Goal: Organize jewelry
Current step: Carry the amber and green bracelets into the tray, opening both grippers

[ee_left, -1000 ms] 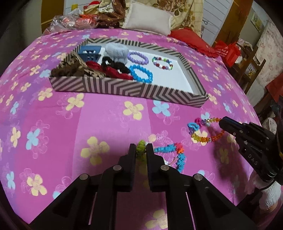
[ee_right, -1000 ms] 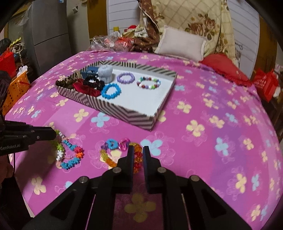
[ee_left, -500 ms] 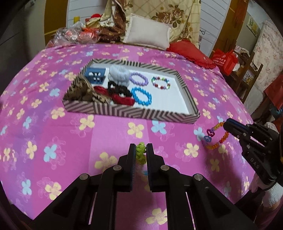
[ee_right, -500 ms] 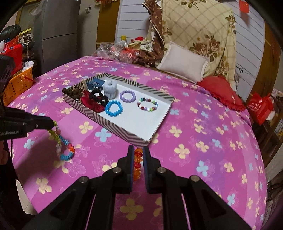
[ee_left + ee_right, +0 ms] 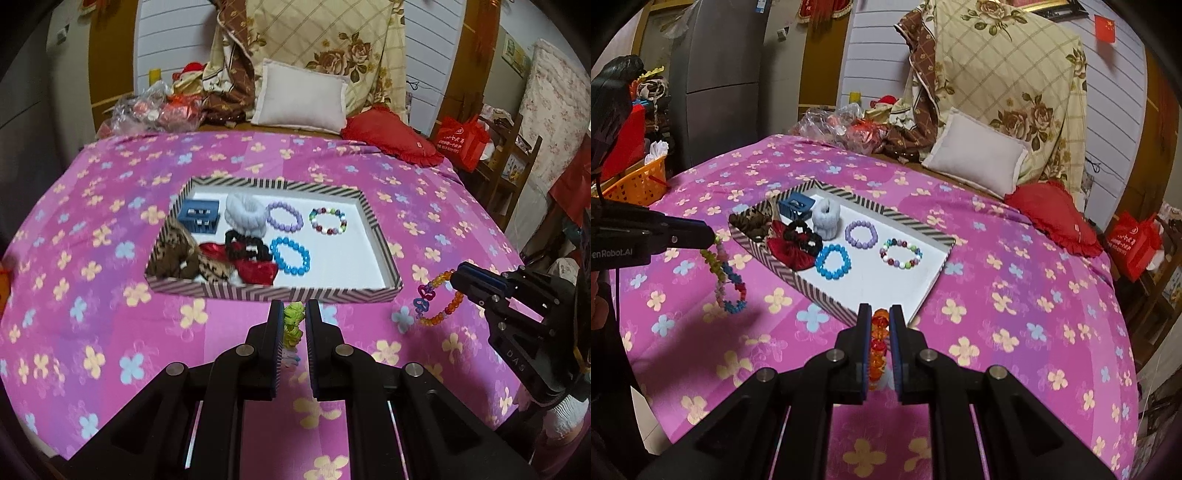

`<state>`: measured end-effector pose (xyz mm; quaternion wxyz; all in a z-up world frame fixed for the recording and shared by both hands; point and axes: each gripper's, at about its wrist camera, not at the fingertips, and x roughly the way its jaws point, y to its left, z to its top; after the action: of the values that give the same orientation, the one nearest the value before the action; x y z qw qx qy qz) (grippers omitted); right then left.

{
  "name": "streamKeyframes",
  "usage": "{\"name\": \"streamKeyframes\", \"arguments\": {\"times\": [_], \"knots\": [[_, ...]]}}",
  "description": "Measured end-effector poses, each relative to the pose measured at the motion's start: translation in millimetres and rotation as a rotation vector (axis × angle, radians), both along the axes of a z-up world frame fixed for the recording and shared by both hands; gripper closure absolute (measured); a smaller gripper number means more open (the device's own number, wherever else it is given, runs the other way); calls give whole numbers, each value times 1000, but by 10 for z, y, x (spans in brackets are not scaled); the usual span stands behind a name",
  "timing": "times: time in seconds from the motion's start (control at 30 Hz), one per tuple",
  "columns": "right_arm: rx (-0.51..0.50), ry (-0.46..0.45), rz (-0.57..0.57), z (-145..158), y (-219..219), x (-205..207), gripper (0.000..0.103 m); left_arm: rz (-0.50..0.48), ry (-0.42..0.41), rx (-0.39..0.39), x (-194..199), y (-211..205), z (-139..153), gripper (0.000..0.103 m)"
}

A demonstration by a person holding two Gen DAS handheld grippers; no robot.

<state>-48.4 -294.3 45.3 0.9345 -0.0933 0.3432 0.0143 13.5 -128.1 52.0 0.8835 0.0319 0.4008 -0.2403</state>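
Note:
A striped box [image 5: 258, 293] with a white floor sits on the pink flowered bedspread; it also shows in the right wrist view [image 5: 820, 301]. It holds blue [image 5: 290, 256], purple [image 5: 284, 216] and multicolour [image 5: 328, 221] bead bracelets, scrunchies and a blue clip. My left gripper [image 5: 294, 317] is shut on a green-and-blue star bracelet [image 5: 292, 325], which hangs in the air in the right wrist view [image 5: 726, 277]. My right gripper [image 5: 880, 321] is shut on an orange bead bracelet [image 5: 877, 343], which dangles right of the box in the left wrist view [image 5: 436, 297].
A white pillow [image 5: 301, 96], a red cushion [image 5: 391, 138] and piled bags [image 5: 155, 110] lie at the bed's head. An orange basket [image 5: 635, 181] stands left of the bed, a red bag [image 5: 461, 142] and shelves to the right.
Both grippers have lifted their bracelets off the bedspread and risen; the bracelets now hang in the air near the box's front edge.

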Motion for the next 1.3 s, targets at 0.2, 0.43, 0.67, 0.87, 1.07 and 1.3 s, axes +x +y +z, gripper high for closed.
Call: {"name": "streamKeyframes", "arguments": {"times": [0.2, 0.43, 0.67, 0.87, 1.07, 1.3], "knots": [[28, -11, -5, 122, -70, 170, 94, -10, -37, 18, 50, -127, 121, 89], [32, -4, -18, 159, -154, 414, 94, -15, -61, 37, 122, -237, 182, 89], [80, 20, -38, 85, -290, 684, 94, -11, -65, 62, 247, -326, 157, 89], [92, 54, -31, -29, -301, 958, 94, -5, -57, 74, 364, -365, 108, 89], [102, 88, -12, -154, -275, 1251, 94, 3, -47, 82, 502, -420, 82, 89], [107, 183, -46, -495, -435, 1683, 94, -18, -25, 47, 618, -676, 93, 89]]}}
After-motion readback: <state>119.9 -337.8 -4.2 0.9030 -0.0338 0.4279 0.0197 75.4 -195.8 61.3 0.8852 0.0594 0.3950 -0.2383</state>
